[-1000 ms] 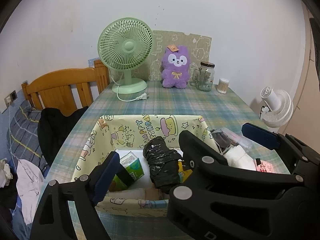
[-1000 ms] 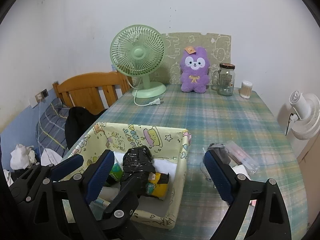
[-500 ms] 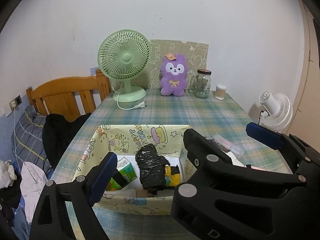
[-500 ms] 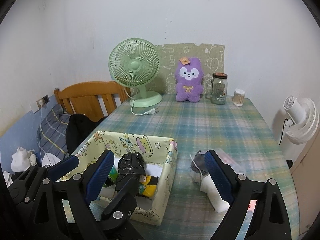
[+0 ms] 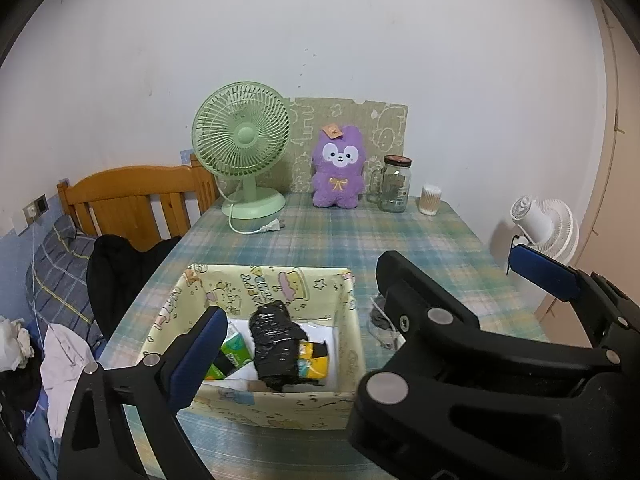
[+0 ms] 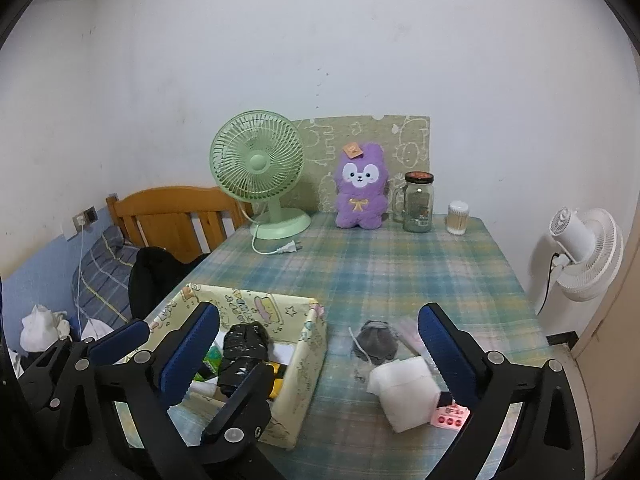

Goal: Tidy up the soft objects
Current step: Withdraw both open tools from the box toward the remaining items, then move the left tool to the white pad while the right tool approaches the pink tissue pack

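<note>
A yellow cartoon-print box (image 5: 256, 404) (image 6: 308, 356) stands near the table's front edge. It holds a black crumpled bag (image 5: 276, 340) (image 6: 242, 350), a green pack (image 5: 234, 354) and a yellow pack (image 5: 312, 364). Right of the box lie a grey cloth bundle (image 6: 376, 338) and a white soft pack (image 6: 404, 392). A purple plush toy (image 5: 338, 172) (image 6: 360, 192) sits at the table's far edge. My left gripper (image 5: 368, 320) is open and empty above the box. My right gripper (image 6: 316, 344) is open and empty above the box's right wall and the loose items.
A green desk fan (image 5: 242, 148), a glass jar (image 5: 394, 184) and a cotton-swab tub (image 5: 430, 200) stand at the back. A pink blister pack (image 6: 450, 416) lies by the white pack. A wooden chair (image 5: 128, 208) with dark clothing is left; a white fan (image 6: 584, 252) stands right.
Both grippers have drawn back and risen away from the box, so the box and table look smaller and farther. Both stay open and empty.
</note>
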